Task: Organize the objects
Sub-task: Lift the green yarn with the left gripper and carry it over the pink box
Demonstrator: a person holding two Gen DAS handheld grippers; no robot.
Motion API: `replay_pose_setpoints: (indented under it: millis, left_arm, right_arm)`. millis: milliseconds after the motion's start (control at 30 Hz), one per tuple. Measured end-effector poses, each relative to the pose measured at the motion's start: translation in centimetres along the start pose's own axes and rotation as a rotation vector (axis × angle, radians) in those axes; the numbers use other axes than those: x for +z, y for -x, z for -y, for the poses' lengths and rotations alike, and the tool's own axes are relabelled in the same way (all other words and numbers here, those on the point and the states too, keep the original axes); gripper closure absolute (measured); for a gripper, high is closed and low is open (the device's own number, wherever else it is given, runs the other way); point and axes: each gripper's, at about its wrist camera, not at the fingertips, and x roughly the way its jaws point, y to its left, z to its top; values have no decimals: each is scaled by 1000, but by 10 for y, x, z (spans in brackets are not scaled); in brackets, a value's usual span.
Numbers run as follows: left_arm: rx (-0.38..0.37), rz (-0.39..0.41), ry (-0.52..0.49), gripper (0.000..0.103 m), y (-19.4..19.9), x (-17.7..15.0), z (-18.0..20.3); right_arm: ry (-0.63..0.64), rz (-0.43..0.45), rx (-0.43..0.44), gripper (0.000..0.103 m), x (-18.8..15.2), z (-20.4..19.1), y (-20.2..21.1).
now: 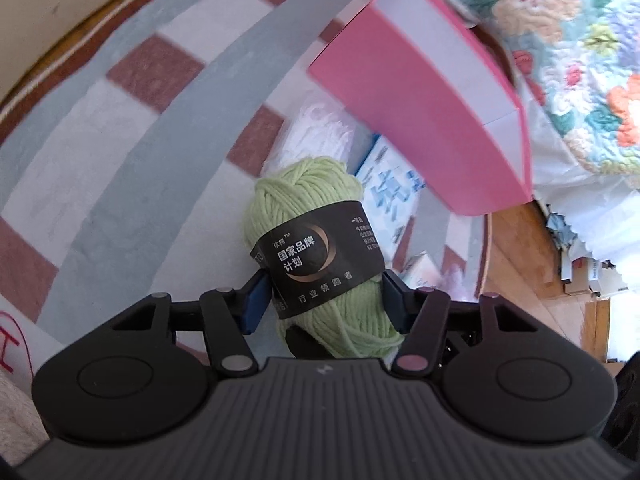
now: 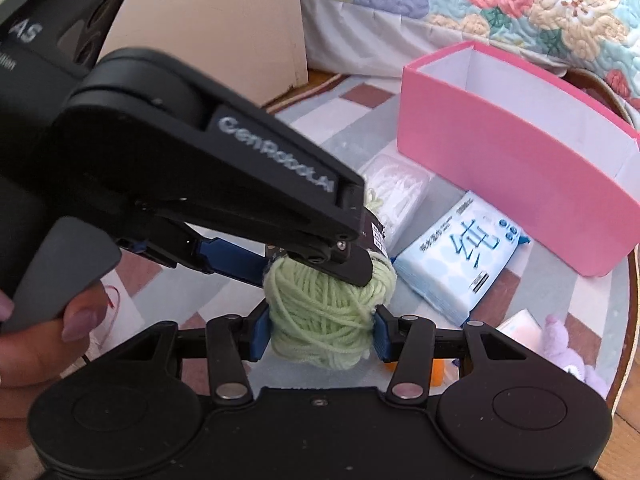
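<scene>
Both grippers pinch one green yarn ball (image 2: 328,312): the right gripper (image 2: 320,334) squeezes its end, the left gripper (image 1: 324,300) its black label. It hangs above the rug. Next, one lets go, then the pink box (image 2: 516,184).

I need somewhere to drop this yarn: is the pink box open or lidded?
Open. The right wrist view shows the pink box with no lid and bare white inner walls; its floor is hidden.
</scene>
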Motion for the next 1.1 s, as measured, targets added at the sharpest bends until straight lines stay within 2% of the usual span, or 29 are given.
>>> replay_pose_setpoints:
  millis: [167,467,633,767,1100]
  left_arm:
    - [-20,51,-58,46,18,0,13]
    - [-131,79,-170,46,34,6,28]
    - [-140,102,-252,46,38,7,47]
    - [-138,132,-296,46,39,10,64]
    - [-185,134,-395,47,42,41,106]
  right_arm:
    - [34,48,-19,49,8,-3,13]
    - [53,100,-76,47,19,4,34]
    - [50,115,-102,47,24,8,43]
    - [-21,119,-117,47,34,19,50]
    - [-12,202,-194,47,52,42,63]
